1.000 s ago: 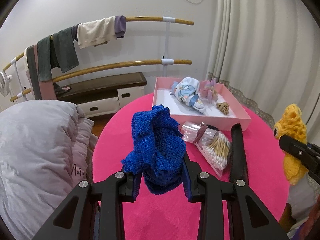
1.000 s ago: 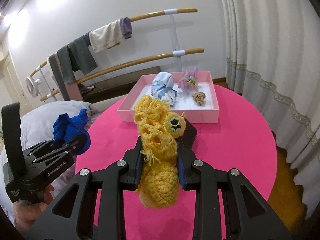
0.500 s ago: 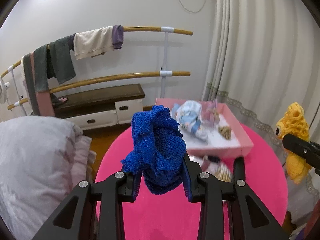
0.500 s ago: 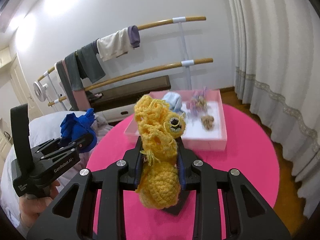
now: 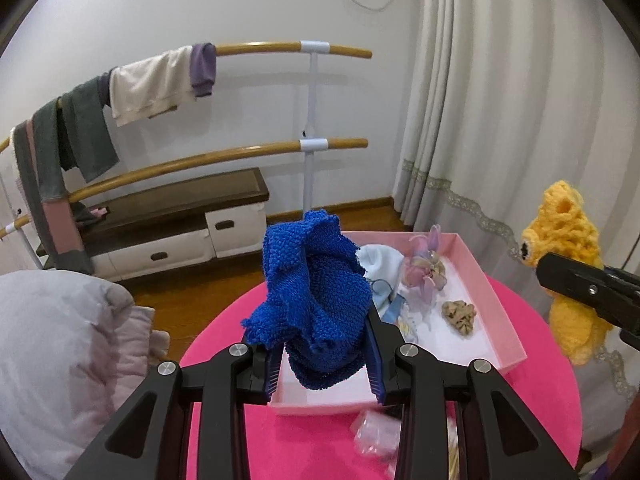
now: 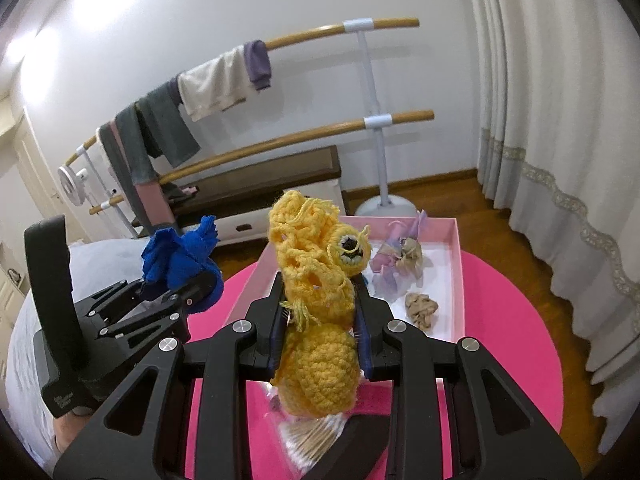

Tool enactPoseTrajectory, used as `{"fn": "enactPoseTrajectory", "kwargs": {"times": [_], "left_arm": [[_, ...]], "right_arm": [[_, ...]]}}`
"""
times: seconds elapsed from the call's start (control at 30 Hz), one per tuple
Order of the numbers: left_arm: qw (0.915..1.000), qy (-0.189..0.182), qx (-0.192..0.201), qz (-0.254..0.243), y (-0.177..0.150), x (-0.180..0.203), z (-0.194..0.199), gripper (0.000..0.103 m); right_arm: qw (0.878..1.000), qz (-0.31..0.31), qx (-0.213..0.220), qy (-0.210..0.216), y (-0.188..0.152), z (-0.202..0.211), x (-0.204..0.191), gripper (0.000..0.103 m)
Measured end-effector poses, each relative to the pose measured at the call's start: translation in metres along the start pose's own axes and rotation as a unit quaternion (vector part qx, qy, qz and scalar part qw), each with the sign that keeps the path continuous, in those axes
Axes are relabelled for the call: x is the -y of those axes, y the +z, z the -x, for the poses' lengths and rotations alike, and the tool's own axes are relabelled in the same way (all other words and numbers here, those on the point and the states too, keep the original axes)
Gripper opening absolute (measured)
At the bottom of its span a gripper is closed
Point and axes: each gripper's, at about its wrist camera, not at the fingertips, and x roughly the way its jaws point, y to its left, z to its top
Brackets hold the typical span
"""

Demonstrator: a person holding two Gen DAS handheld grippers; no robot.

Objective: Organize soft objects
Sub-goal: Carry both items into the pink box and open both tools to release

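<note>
Round bench [image 5: 224,364] with a bright pink top, set in a white-walled room with a wooden floor; behind it stand two curved wooden rails [image 5: 224,156] hung with clothes [image 5: 148,84], a low dark-topped cabinet [image 5: 168,216] and pale curtains [image 5: 500,100]. A grey padded bundle [image 5: 60,344] lies beside the bench's left edge. On the bench sits a shallow pink tray [image 5: 496,300] holding a pale blue cloth [image 5: 380,264], a lilac tuft [image 5: 424,268] and a small tan knot [image 5: 458,316].

Left gripper [image 5: 322,364] — pinching a blue knit [image 5: 312,300], held above the tray's near-left corner. Right gripper [image 6: 320,340] — pinching a yellow crochet toy [image 6: 316,280], held above the tray's near edge.

Hidden or unclear: both knits mask the tray's near part and most of the blue cloth. A clear packet [image 5: 374,434] and cotton swabs [image 6: 308,440] near the tray are blurred and cut off by the gripper frames. Fisheye bending curves the rails and curtains.
</note>
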Motion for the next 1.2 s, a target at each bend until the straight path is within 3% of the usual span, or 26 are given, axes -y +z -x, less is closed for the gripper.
{"fn": "enactPoseTrajectory", "kwargs": {"times": [0.37, 0.6, 0.7, 0.77, 0.8, 0.83, 0.97, 1.1, 1.2], "left_arm": [[0.9992, -0.01, -0.039, -0.008, 0.042, 0.001, -0.1, 0.032], [0.998, -0.006, -0.062, -0.013, 0.049, 0.006, -0.146, 0.036], [0.9968, -0.004, -0.079, -0.016, 0.052, 0.008, -0.169, 0.048], [0.9961, -0.002, -0.087, -0.019, 0.054, 0.011, -0.181, 0.051], [0.9956, 0.002, -0.092, -0.02, 0.055, 0.012, -0.186, 0.061], [0.9955, 0.005, -0.093, -0.02, 0.054, 0.013, -0.188, 0.072], [0.9973, 0.019, -0.068, -0.016, 0.057, 0.011, -0.188, 0.088], [0.9986, 0.033, -0.039, -0.014, 0.057, 0.008, -0.176, 0.101], [0.999, 0.04, -0.019, -0.008, 0.051, 0.009, -0.165, 0.103]], "right_arm": [[0.998, -0.019, -0.051, -0.015, 0.017, -0.067, 0.028, 0.027], [0.996, -0.03, -0.081, -0.022, 0.013, -0.097, 0.04, 0.027], [0.995, -0.036, -0.092, -0.024, 0.01, -0.108, 0.043, 0.027], [0.994, -0.039, -0.098, -0.025, 0.008, -0.113, 0.045, 0.028], [0.994, -0.042, -0.101, -0.026, 0.007, -0.115, 0.046, 0.029], [0.993, -0.045, -0.103, -0.027, 0.005, -0.116, 0.047, 0.033], [0.993, -0.059, -0.098, -0.035, 0.001, -0.115, 0.051, 0.051], [0.993, -0.076, -0.077, -0.04, -0.001, -0.103, 0.055, 0.103], [0.994, -0.077, -0.063, -0.048, -0.001, -0.092, 0.055, 0.103]]}}
